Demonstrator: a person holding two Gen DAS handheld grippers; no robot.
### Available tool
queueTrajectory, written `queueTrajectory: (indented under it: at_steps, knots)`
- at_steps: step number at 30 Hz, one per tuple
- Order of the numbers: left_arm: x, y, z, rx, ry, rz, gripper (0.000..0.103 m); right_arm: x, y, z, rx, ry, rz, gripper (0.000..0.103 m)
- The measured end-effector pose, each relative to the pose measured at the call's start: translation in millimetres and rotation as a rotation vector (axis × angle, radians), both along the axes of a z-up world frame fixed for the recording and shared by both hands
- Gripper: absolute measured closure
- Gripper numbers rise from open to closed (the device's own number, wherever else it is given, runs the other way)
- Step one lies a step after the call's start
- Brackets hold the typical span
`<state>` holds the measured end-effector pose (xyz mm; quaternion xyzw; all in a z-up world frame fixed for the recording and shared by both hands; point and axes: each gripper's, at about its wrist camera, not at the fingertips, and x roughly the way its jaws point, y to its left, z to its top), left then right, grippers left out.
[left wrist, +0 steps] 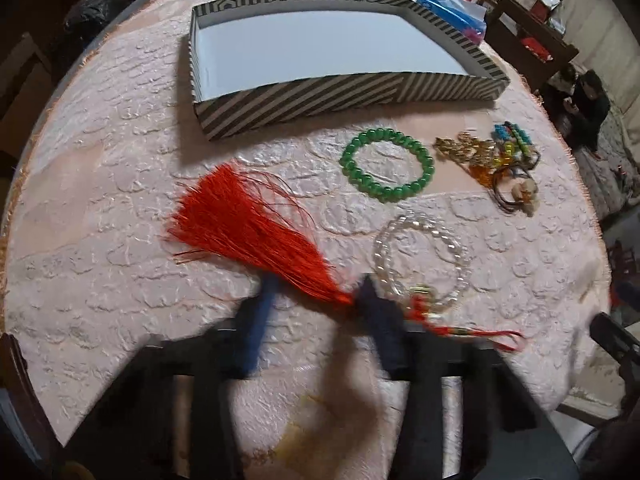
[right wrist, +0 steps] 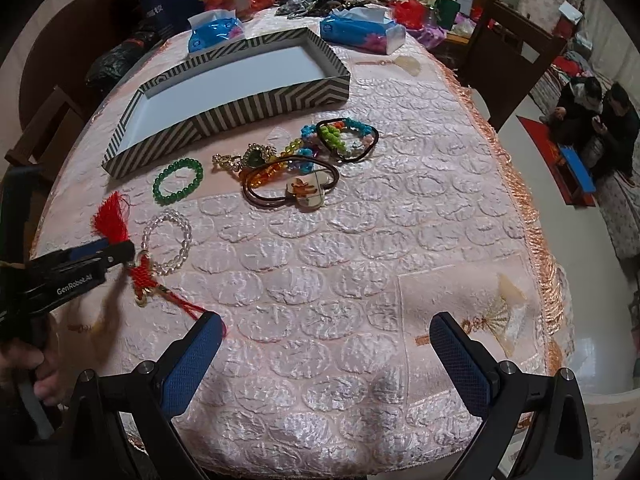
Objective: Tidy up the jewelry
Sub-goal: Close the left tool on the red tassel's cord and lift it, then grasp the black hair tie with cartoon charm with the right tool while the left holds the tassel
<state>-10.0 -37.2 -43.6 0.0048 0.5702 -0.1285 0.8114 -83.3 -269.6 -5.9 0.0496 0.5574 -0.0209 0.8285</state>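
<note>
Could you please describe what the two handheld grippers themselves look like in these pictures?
Both are black plastic with blue, mesh-textured finger pads. The right gripper shows silver pivot screws on angular black links. The left gripper carries white "GenRobot.AI" lettering on its side, and a bare hand grips its handle.

Box: dark-and-cream diagonal stripes outside, plain white inside.
Bench cloth: pale pink, embossed with scallop shapes, orange fringe at the edge.
Tassel, nearer than the box: bright red.
Beaded bracelet, just beside the box: glossy green.
Clear bracelet: colourless, see-through beads.
Tissue packs, beyond the box: blue, with white tissue showing.
Gripper pads: blue, on black arms.
</note>
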Motion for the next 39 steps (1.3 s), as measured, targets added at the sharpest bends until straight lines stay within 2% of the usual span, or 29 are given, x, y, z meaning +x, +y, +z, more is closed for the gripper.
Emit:
queueTrajectory:
  at_steps: [2, 12, 21, 24, 26, 32, 36, 39]
  knots:
    - [-2, 1, 0, -0.04, 0.028, -0.01, 0.092, 3, 2, -1, 0.004, 0.001, 0.007, 0.0]
    - [-8, 20, 36, -0.151, -0.056, 0.005, 0.094, 16, -4, -5, 0.023, -0.006, 0.003, 0.0]
    - [2, 18, 52, -0.085, -0.126, -0.004, 0.093, 33, -41, -4, 0.124, -0.119, -0.025, 0.002]
    - [5, 14, 53, -0.063, -0.137, -0.012, 0.093, 45, -42, -10, 0.156, -0.132, 0.015, 0.016]
    - [8, 11, 51, -0.058, -0.134, -0.022, 0.093, 54, -40, -15, 0.182, -0.124, 0.046, 0.037]
    - [12, 9, 47, -0.045, -0.119, -0.034, 0.094, 78, -32, -30, 0.245, -0.116, 0.124, 0.07]
    - [18, 11, 43, -0.041, -0.109, -0.028, 0.093, 89, -25, -37, 0.242, -0.103, 0.158, 0.071]
    - [23, 12, 42, -0.043, -0.103, -0.017, 0.093, 93, -20, -45, 0.181, -0.079, 0.168, 0.071]
